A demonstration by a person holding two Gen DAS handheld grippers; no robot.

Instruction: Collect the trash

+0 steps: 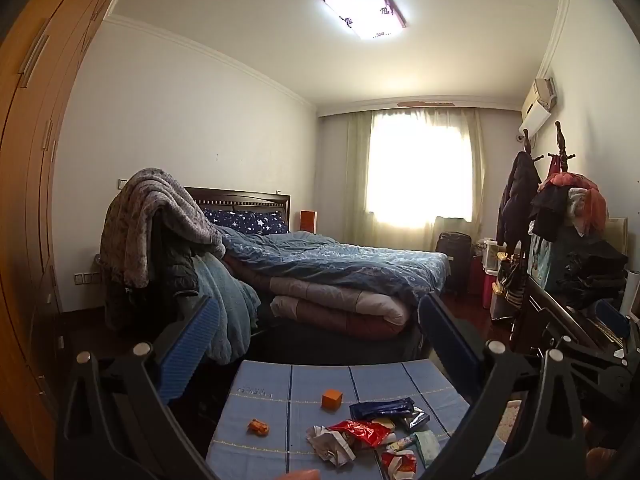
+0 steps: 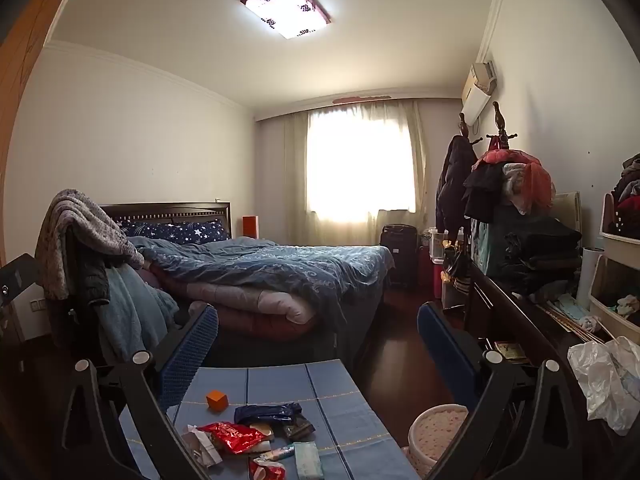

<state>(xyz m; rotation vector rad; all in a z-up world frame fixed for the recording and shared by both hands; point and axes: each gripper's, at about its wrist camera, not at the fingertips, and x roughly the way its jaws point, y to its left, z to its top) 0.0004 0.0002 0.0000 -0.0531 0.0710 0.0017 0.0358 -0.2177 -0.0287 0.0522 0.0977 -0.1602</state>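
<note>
**Wrappers heaped on the counter, both grippers held above**

I hold my left gripper (image 1: 316,344) and right gripper (image 2: 318,344) over the blue-clothed counter (image 1: 416,380), fingers spread wide on both and holding nothing. The trash lies heaped near the counter's front: a red wrapper (image 1: 360,432), a dark blue packet (image 1: 382,408), crumpled paper (image 1: 330,444). An orange cube (image 1: 331,399) sits apart behind the pile. A pink bin (image 2: 434,436) stands on the floor just right of the counter. The bed (image 2: 280,272) fills the room beyond.
</note>
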